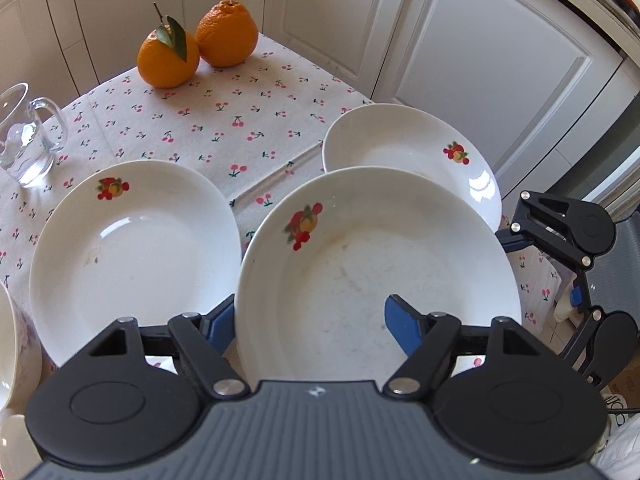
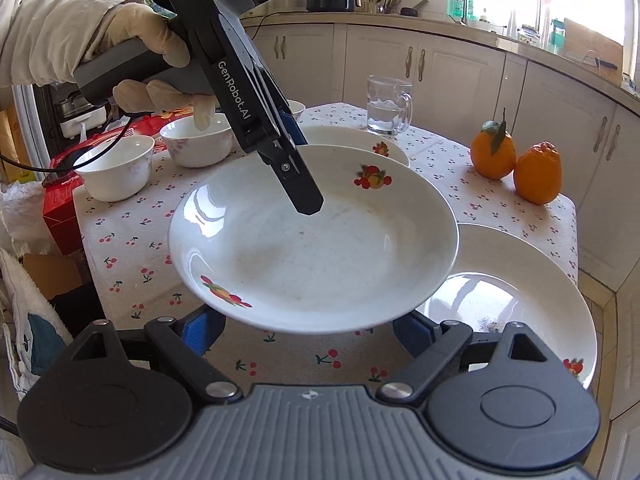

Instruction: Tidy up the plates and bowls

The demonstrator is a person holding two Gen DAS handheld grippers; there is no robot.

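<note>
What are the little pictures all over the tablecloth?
The tablecloth is white with small red cherries on green stems. The left wrist view shows them best.

A white fruit-printed plate [image 2: 316, 240] hangs tilted at frame centre; two more plates [image 2: 532, 280] flank it, and white bowls [image 2: 116, 168] sit upper left.

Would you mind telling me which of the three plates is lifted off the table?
The middle plate, clamped at its rim by the left gripper; the other two lie flat on the tablecloth.
</note>
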